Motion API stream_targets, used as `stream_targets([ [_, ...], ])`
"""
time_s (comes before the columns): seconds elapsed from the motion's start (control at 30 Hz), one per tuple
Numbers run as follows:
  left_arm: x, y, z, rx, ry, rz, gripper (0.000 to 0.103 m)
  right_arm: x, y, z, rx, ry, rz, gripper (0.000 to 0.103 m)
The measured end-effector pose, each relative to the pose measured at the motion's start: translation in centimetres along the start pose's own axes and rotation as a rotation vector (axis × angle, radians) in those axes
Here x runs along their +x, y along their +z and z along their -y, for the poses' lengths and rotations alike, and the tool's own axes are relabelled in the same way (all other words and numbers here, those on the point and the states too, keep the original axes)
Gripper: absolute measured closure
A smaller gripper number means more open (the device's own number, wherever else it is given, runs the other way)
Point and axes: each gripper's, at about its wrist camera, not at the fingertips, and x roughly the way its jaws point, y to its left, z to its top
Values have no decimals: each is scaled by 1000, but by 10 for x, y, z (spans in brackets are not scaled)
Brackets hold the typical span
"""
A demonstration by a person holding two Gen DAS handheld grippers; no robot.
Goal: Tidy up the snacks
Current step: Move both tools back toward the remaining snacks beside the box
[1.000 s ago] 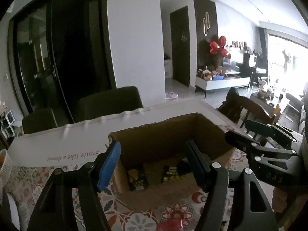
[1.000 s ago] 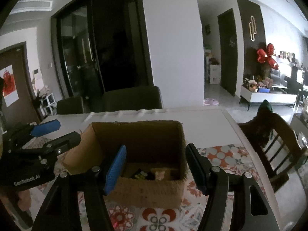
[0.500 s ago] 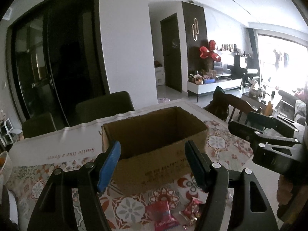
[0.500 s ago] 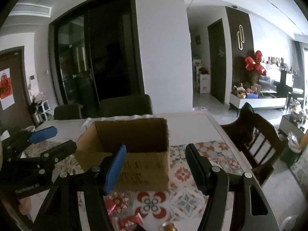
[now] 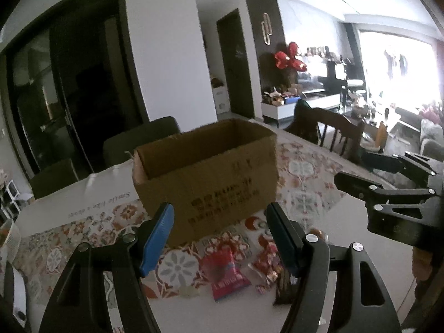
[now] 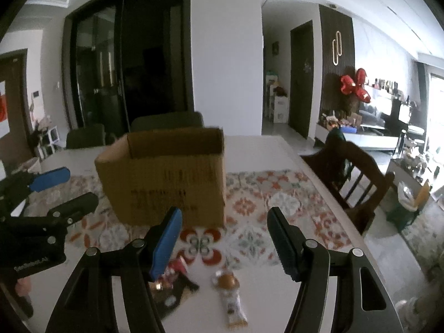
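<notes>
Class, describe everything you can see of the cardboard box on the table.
The cardboard box is plain brown corrugated card, open at the top, with faint dark print on its near side. It stands upright on the patterned tablecloth, behind several loose snack packets. From here its inside cannot be seen. Neither gripper touches it.

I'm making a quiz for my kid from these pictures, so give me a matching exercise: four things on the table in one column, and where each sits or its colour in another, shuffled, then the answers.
Things
1. brown cardboard box
2. pink snack packet
3. white and gold wrapped snack bar
4. patterned floral table mat

Descriptions
A. lies flat under the box
B. stands open-topped on the table
C. between the left tongs, near the table's edge
D. between the right tongs, near the table's edge

Pairs: 1-B, 2-C, 3-D, 4-A
</notes>
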Motion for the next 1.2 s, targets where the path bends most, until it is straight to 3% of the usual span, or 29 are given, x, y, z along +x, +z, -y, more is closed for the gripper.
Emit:
stream_targets([
  [0.23,-2,-24,18,61,-26,-41,35,-3,-31,6,3,0,-55,38],
  [0.8,31,-67,34,47,-110,-170,35,13,-86,2,-15,6,-222,38],
  [1.2,65,-79,40,49,-193,-251,44,36,-106,5,17,23,-295,39],
])
